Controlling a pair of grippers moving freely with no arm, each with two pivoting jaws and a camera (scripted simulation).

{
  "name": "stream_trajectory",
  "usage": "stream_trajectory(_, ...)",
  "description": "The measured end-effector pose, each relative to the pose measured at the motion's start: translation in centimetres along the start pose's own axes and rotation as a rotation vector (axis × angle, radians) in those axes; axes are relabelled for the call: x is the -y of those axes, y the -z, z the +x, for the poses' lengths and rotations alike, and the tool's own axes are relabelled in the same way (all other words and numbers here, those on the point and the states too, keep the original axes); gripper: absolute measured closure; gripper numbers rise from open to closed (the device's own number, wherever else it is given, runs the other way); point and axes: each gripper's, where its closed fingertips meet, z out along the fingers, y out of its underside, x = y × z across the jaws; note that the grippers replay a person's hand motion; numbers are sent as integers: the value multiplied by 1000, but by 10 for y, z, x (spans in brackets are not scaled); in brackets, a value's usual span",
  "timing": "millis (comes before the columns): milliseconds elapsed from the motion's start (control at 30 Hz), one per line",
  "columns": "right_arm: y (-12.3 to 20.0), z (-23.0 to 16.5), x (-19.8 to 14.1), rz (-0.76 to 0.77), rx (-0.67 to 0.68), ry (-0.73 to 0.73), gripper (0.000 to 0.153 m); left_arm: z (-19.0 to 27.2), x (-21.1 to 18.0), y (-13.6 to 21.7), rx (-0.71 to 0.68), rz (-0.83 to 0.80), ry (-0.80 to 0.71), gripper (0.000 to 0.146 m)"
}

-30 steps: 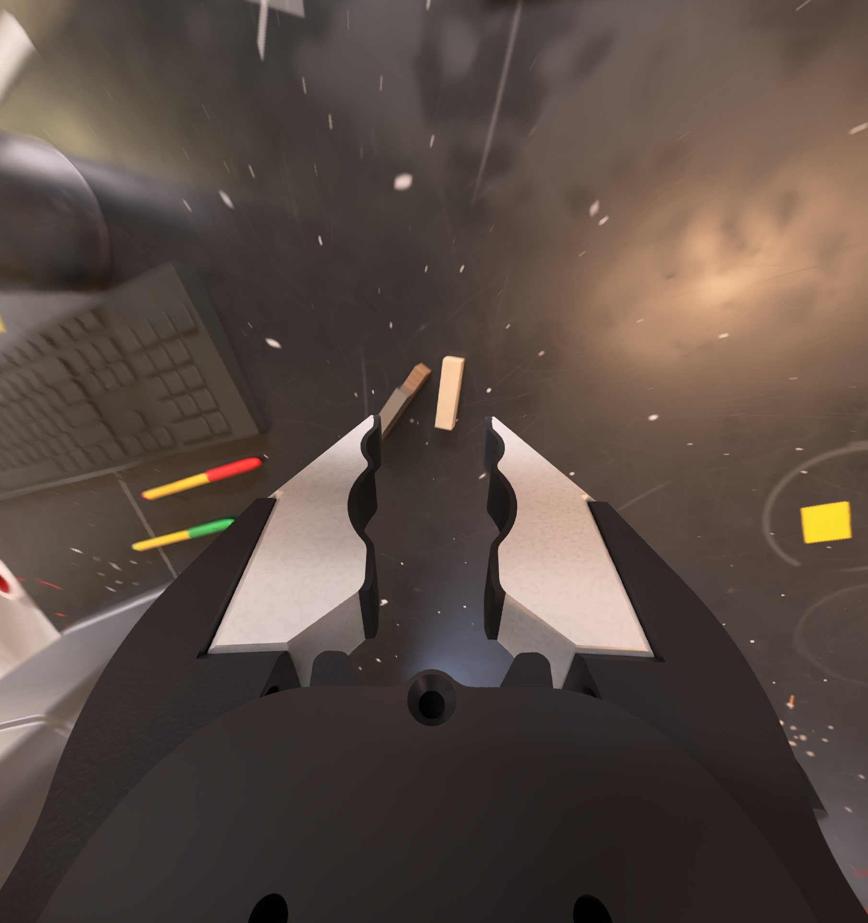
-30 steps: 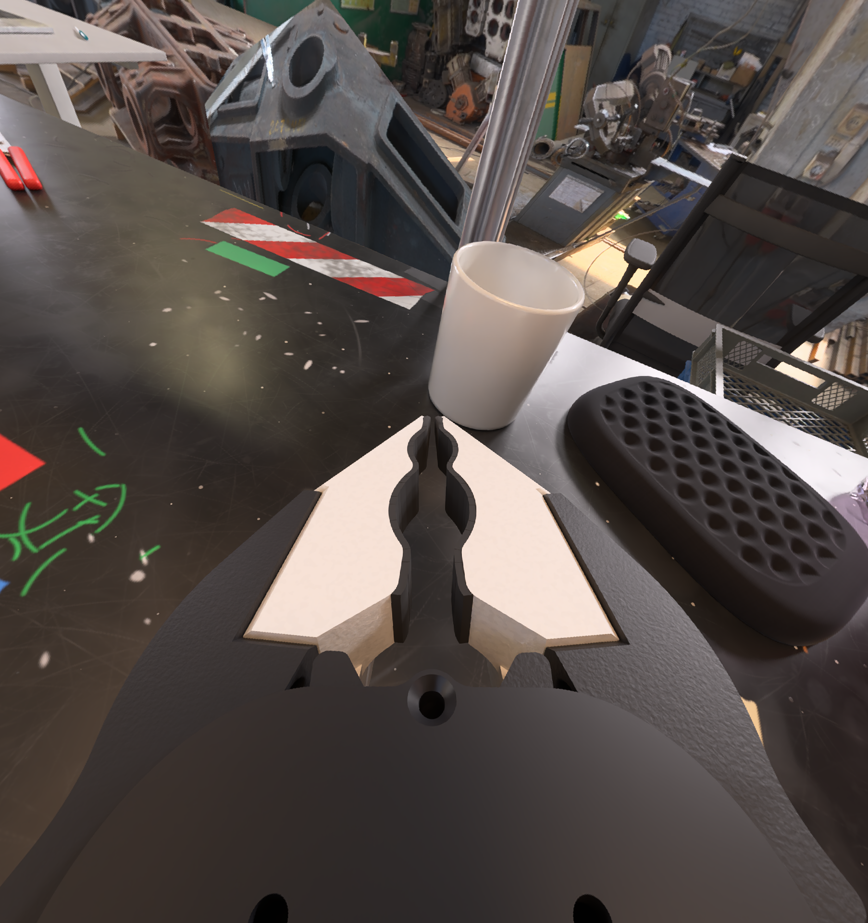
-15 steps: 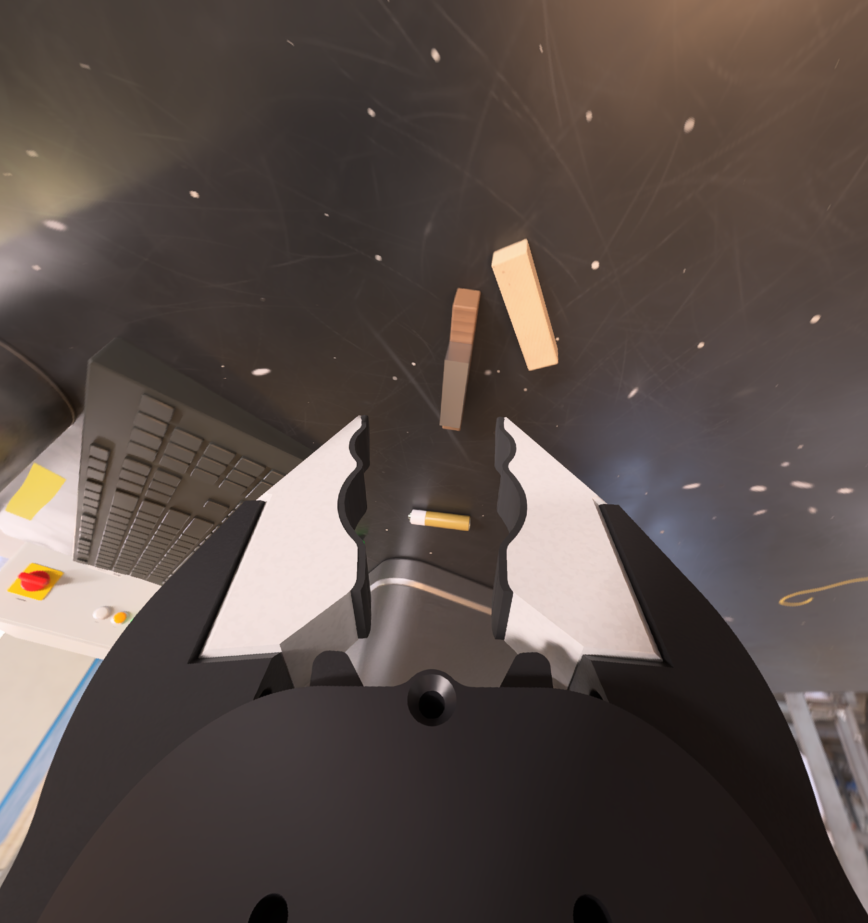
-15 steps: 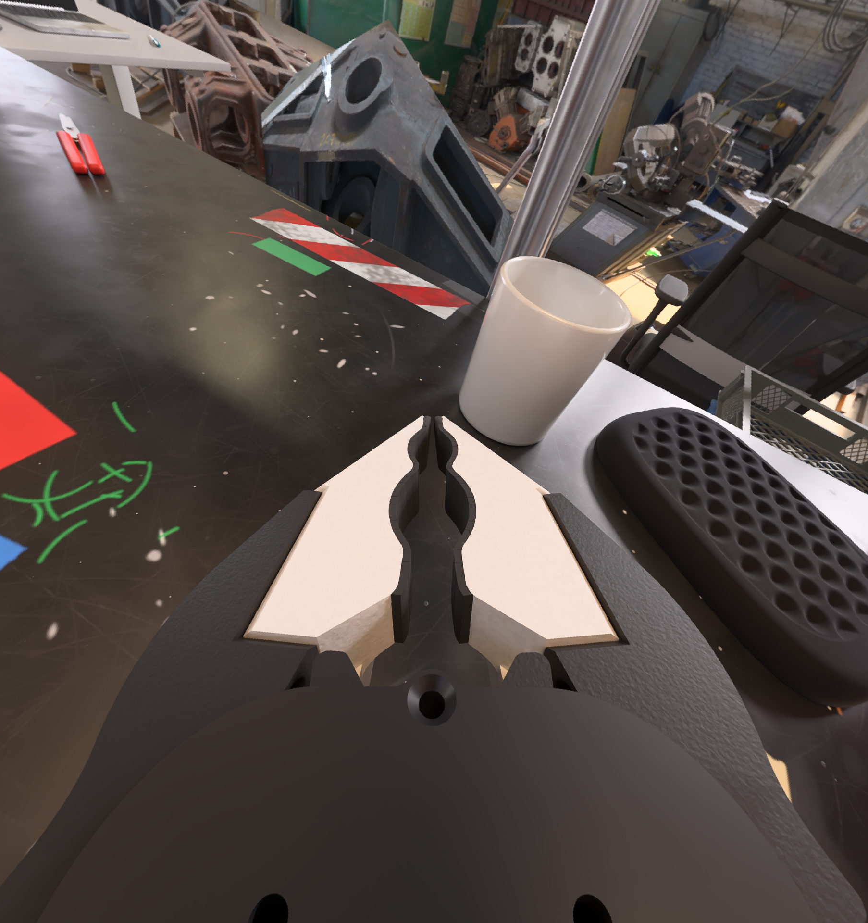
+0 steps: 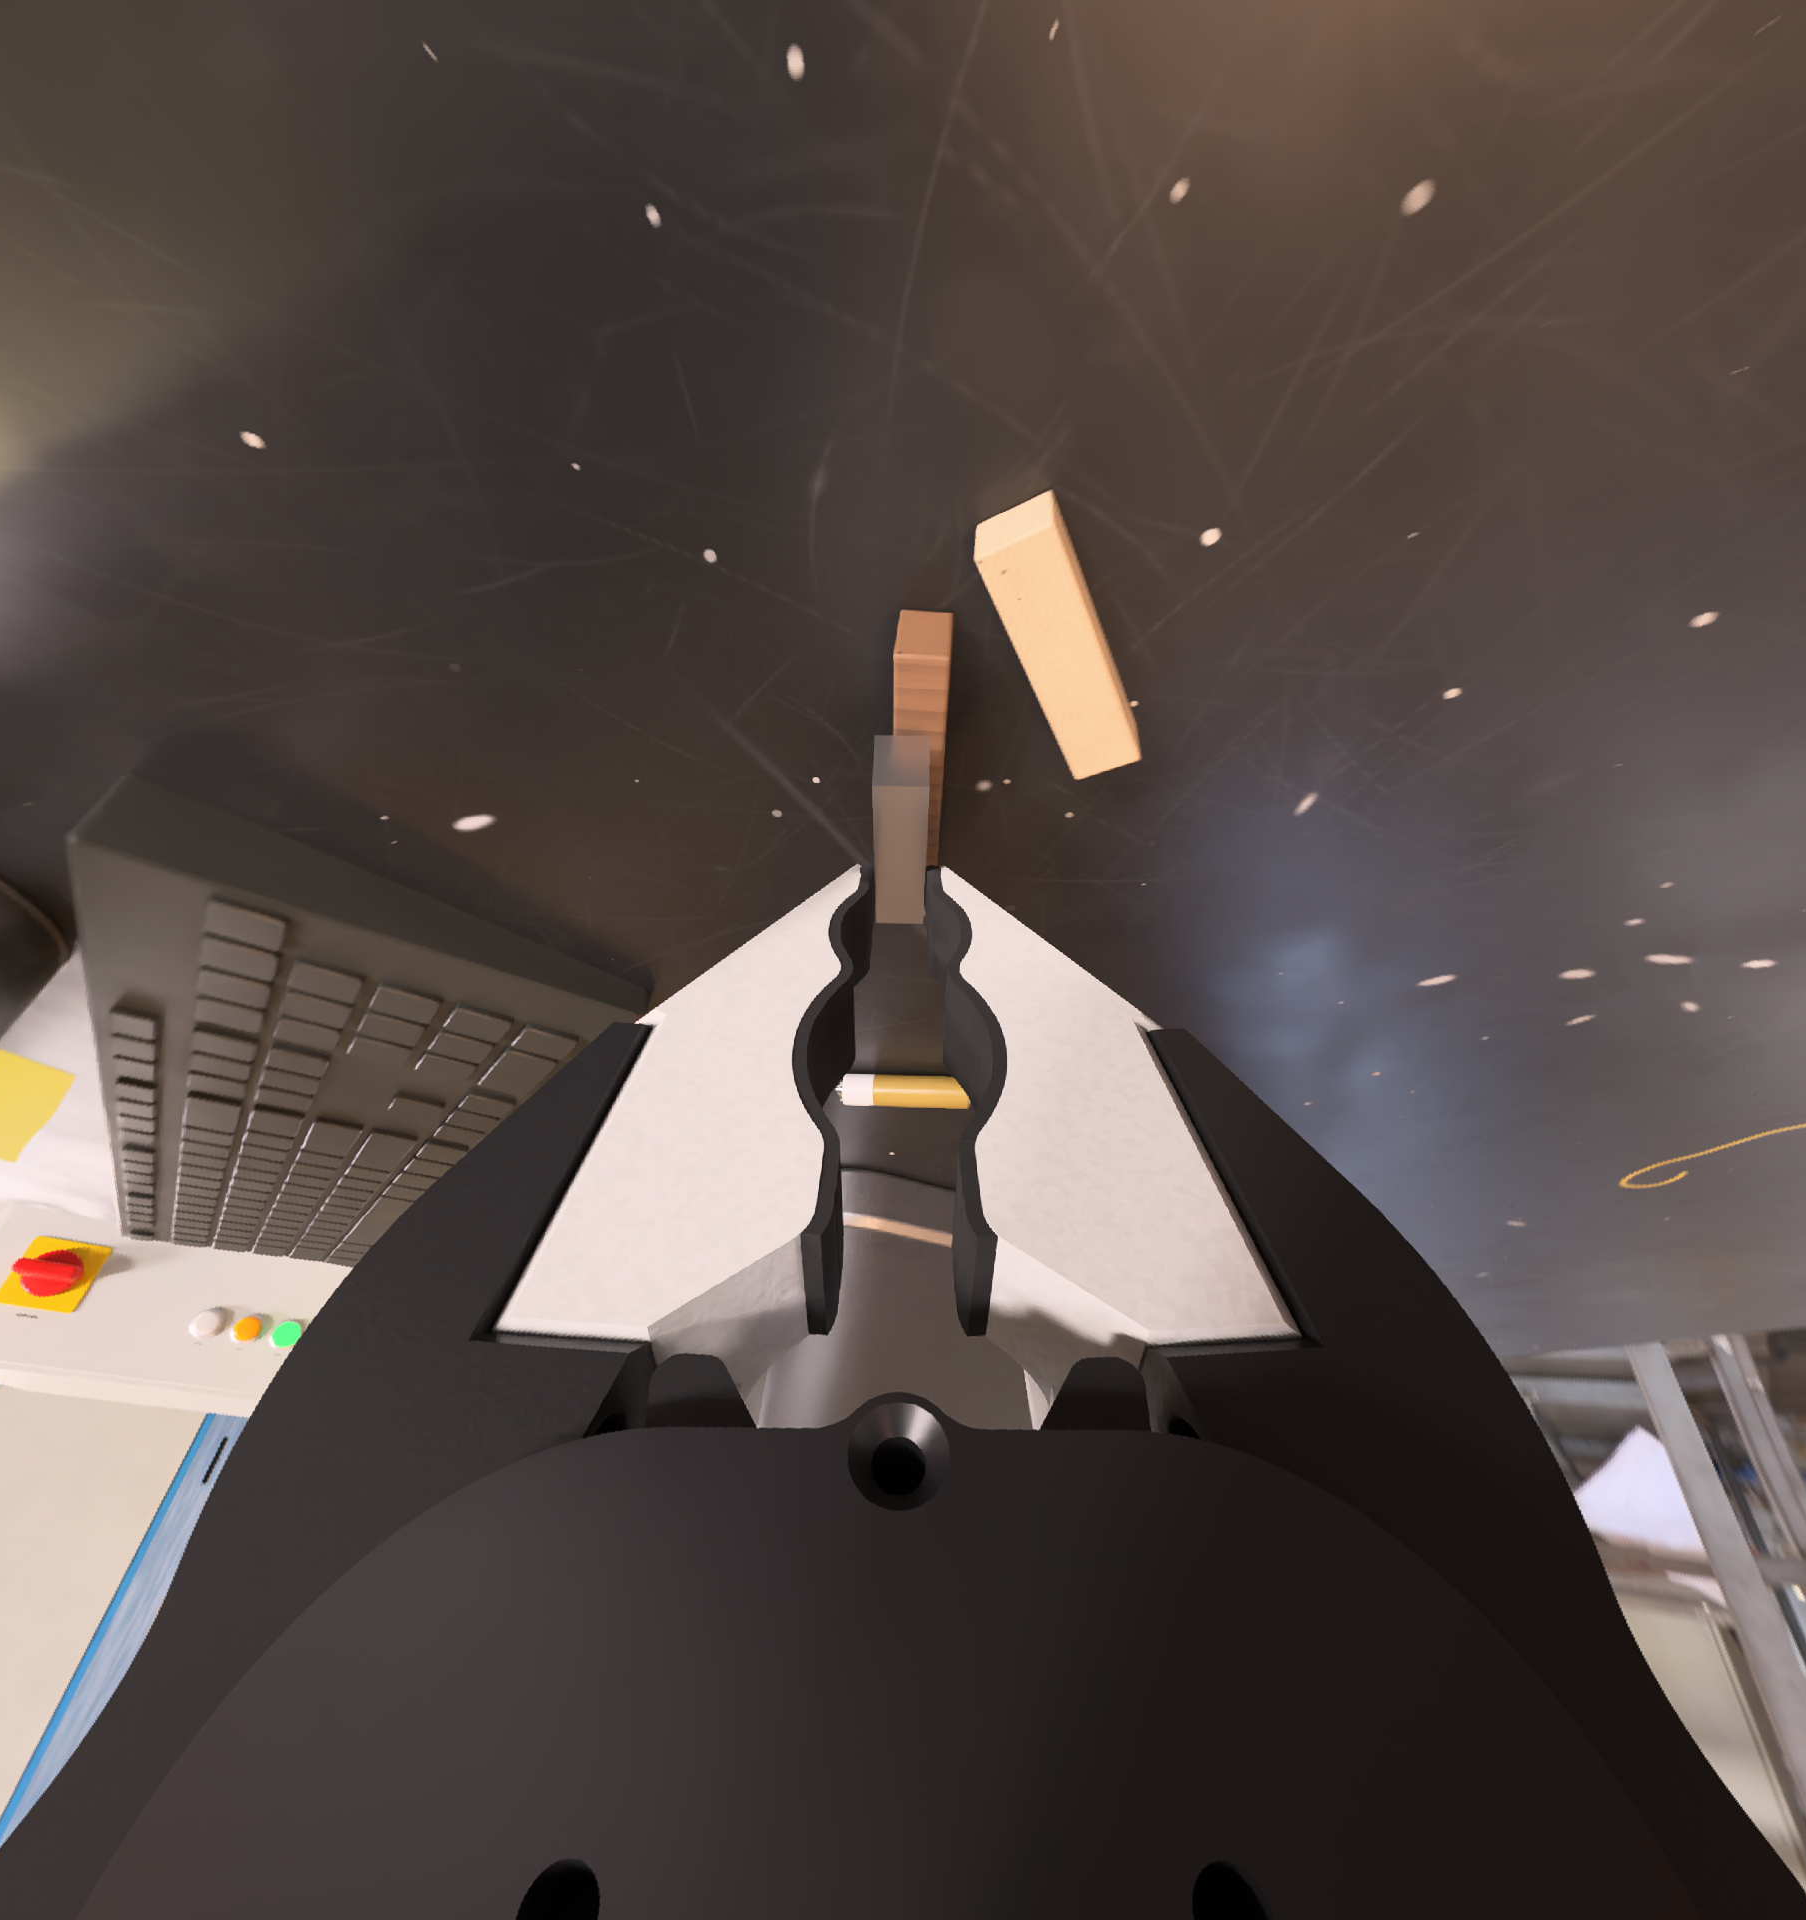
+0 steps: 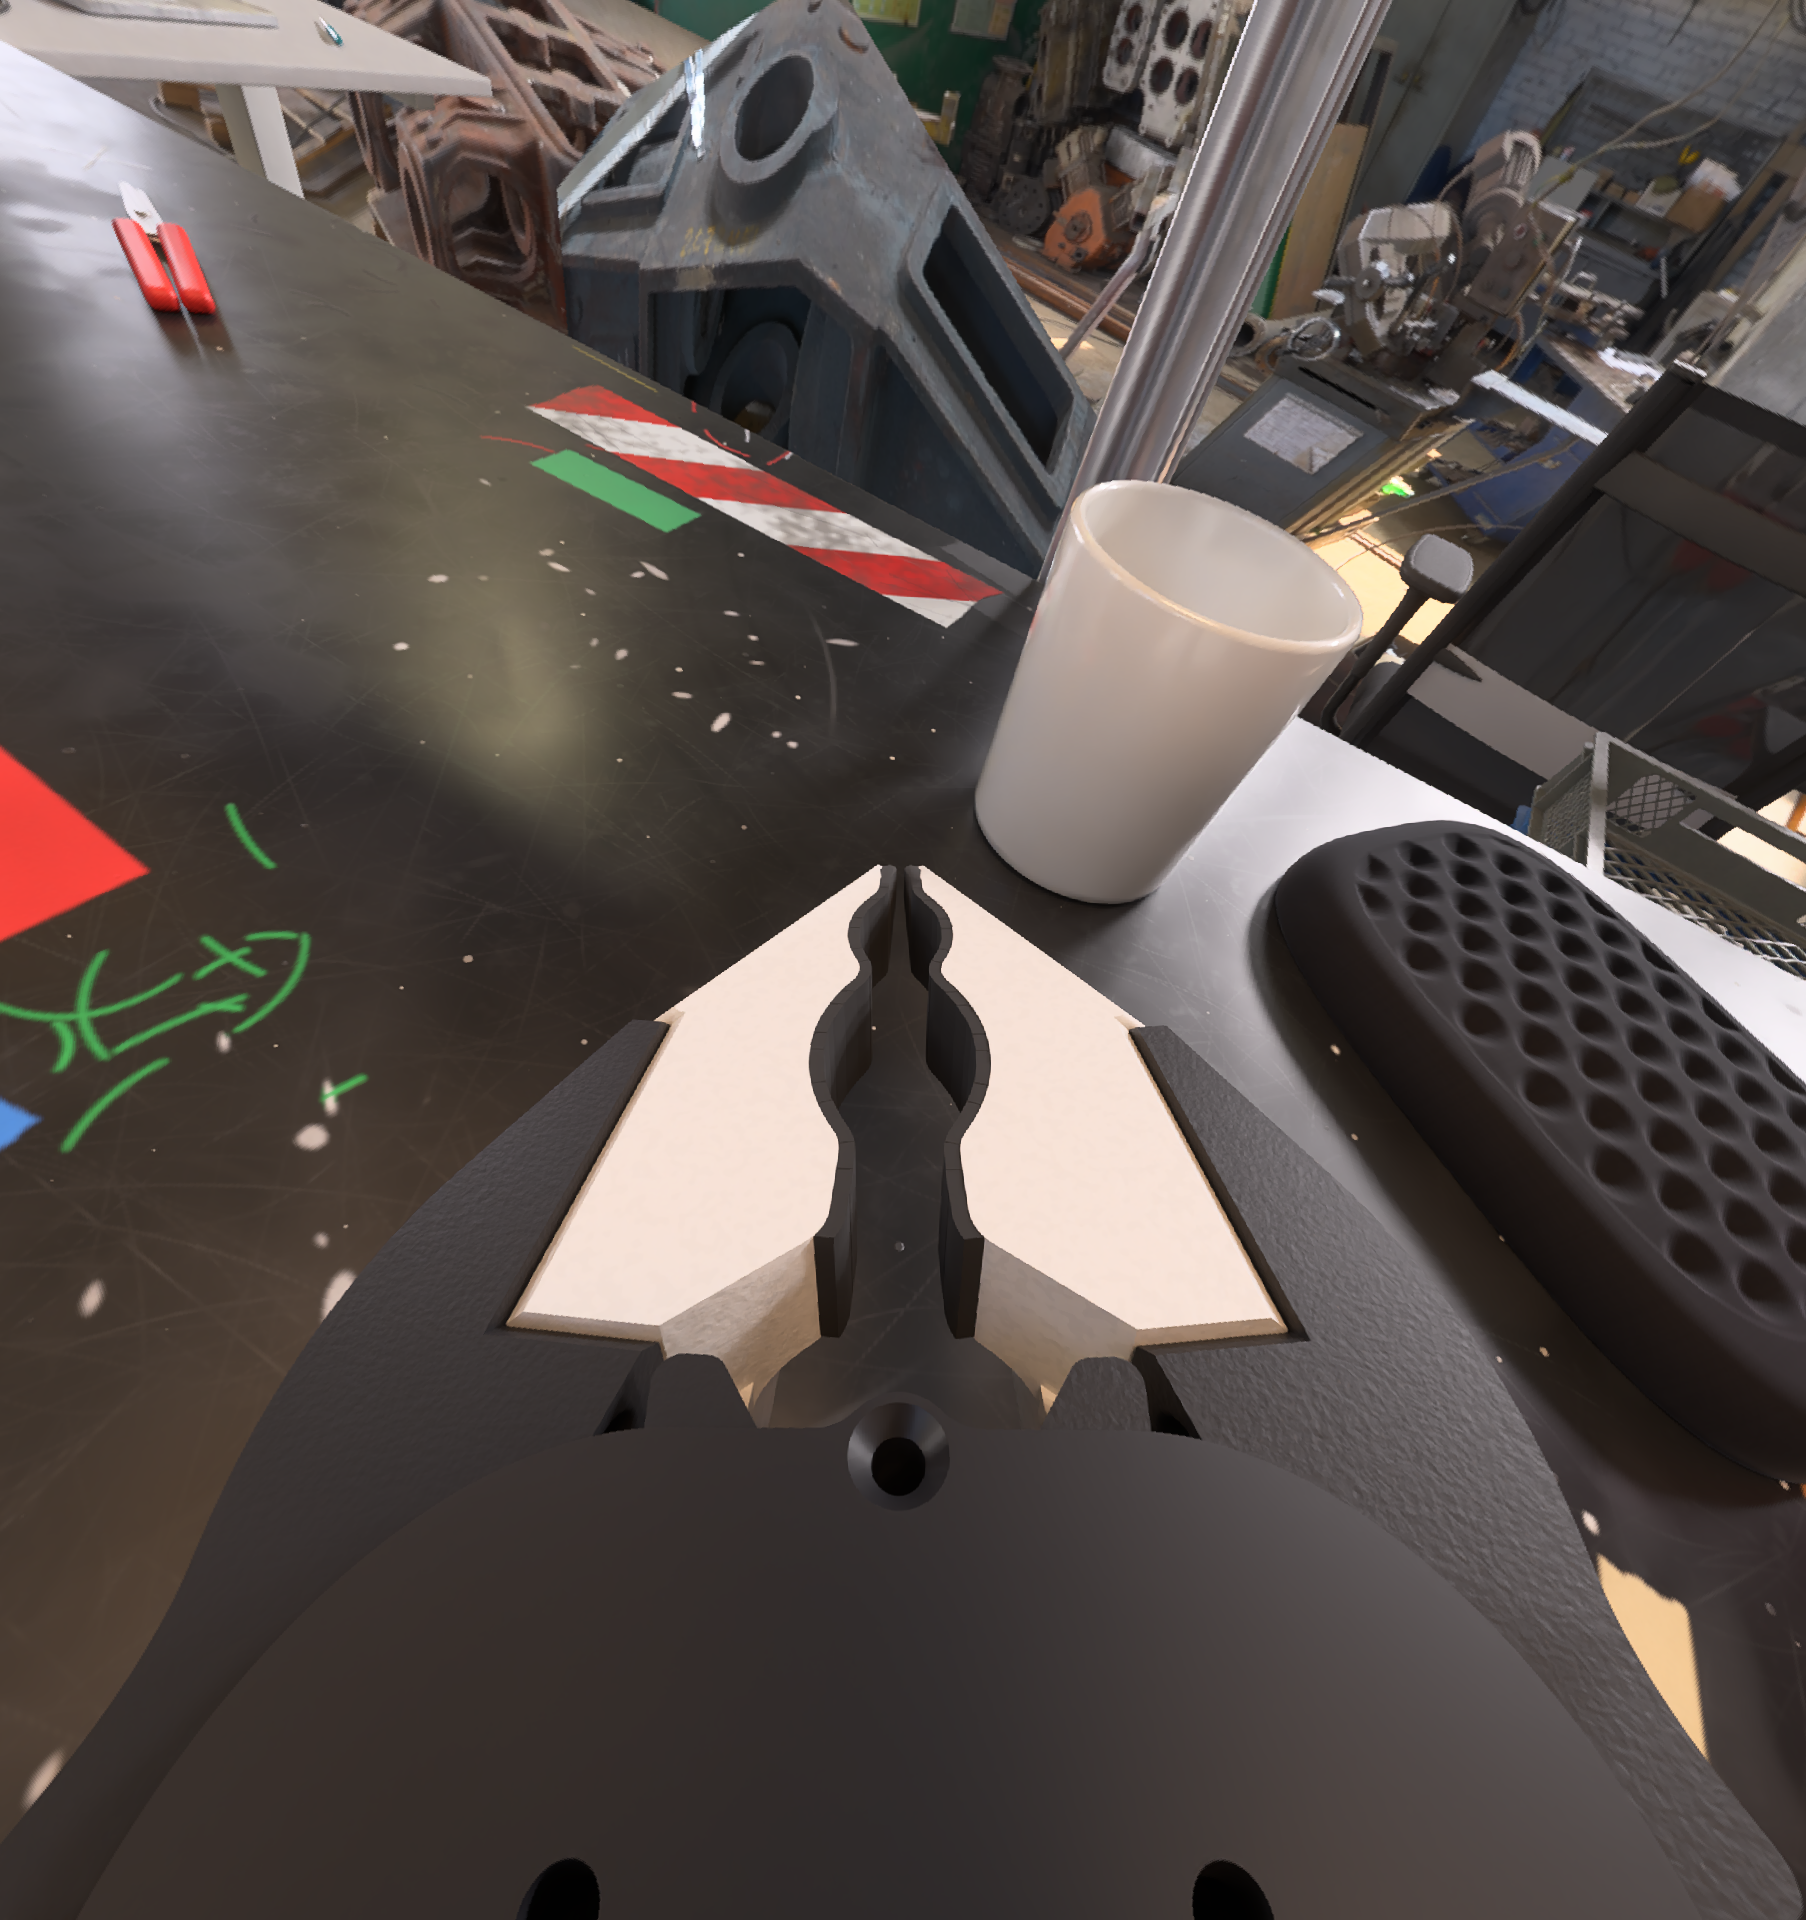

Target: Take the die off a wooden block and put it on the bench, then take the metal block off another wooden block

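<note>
grey metal block (image 5: pixel 901 831), slim and rectangular, sits between the tips of my left gripper (image 5: pixel 901 896), and the jaws look closed onto its near end; it lies on the darker tan wooden block (image 5: pixel 922 675), so as i read it the lift has not begun; the paler, longer wooden block (image 5: pixel 1057 646) lies bare just to the right, angled away, and i see no die in this view, so i judge the first half done without being able to confirm where the die landed; the dark scratched bench (image 5: pixel 463 468) is open ahead and to the right; on the left a dark grey keyboard (image 5: pixel 286 1029) stands near, with a white control box (image 5: pixel 99 1309) beyond the bench edge; a small yellow-and-white cylinder (image 5: pixel 904 1092) lies on the bench under the jaws, close to the near edge, so i'd favour lifting up and away from it.

right wrist view: my right gripper (image 6: pixel 899 878) holds nothing, its jaws together or nearly so at the tips; a white cup (image 6: pixel 1159 707) stands just ahead to the right, a black perforated oblong pad (image 6: pixel 1595 1122) beside it; the bench edge with red-and-white striped tape (image 6: pixel 764 488) runs behind; room lies open to the left; neither task block shows here.
</note>
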Motion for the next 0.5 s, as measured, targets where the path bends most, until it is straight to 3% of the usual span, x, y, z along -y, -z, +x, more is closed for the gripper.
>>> stream_trajectory(300,10,-2,17,72,16,-9,151,41,27,109,97,343,-10,137)
stream_trajectory(500,15,-2,24,99,22,-12,152,175,127,187,74,690,-322,137)
